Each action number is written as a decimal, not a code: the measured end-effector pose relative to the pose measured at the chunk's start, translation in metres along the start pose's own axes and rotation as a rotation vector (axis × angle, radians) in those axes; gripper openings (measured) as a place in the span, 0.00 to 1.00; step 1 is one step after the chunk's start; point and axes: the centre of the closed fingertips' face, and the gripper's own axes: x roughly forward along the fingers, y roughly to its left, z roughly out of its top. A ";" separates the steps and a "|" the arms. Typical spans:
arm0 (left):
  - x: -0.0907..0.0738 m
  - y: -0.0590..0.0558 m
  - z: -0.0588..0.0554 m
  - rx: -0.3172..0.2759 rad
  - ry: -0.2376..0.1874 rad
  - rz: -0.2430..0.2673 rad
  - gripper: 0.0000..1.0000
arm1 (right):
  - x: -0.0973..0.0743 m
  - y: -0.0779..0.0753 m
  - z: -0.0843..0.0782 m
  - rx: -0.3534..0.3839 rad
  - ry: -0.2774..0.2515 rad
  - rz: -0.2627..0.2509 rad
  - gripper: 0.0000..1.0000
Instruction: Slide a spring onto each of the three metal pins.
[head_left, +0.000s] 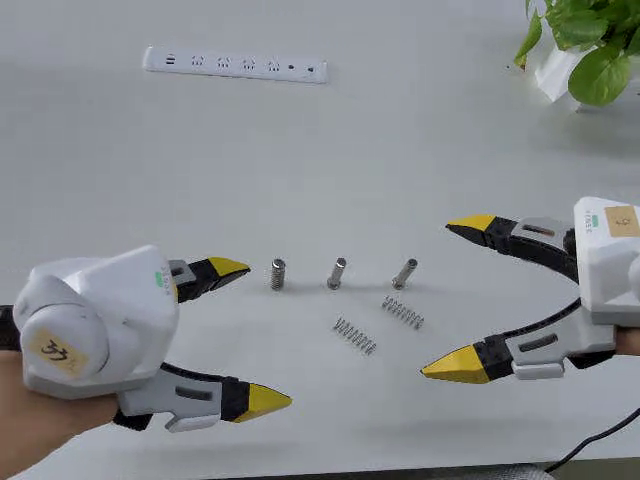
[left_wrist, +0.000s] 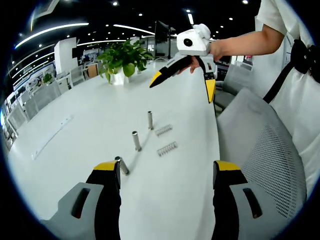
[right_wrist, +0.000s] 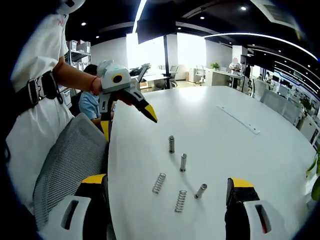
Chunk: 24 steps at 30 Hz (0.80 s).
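Three short metal pins stand in a row on the white table (head_left: 330, 160). The left pin (head_left: 278, 273) carries a spring coiled around it. The middle pin (head_left: 337, 272) and the right pin (head_left: 404, 272) are bare. Two loose springs (head_left: 354, 336) (head_left: 402, 312) lie flat just in front of them. My left gripper (head_left: 250, 335) hovers open at the lower left, its upper tip close to the left pin. My right gripper (head_left: 452, 298) is open at the right, level with the pins. In the left gripper view the spring-covered pin (left_wrist: 122, 165) stands by my left finger (left_wrist: 107, 172).
A white power strip (head_left: 235, 64) lies at the back of the table, and a potted plant (head_left: 585, 45) stands at the back right. A grey mesh chair (left_wrist: 255, 145) sits along the table's near edge. A dark cable (head_left: 600, 440) crosses the front right corner.
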 end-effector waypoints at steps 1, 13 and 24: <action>0.004 -0.001 0.001 0.007 0.007 -0.009 0.72 | -0.002 0.000 -0.002 0.005 -0.002 -0.005 0.98; 0.071 -0.005 -0.009 0.094 0.118 -0.088 0.49 | -0.015 -0.004 -0.024 0.059 -0.012 -0.039 0.96; 0.103 -0.008 -0.026 0.225 0.257 -0.093 0.32 | -0.021 -0.007 -0.035 0.089 -0.019 -0.059 0.94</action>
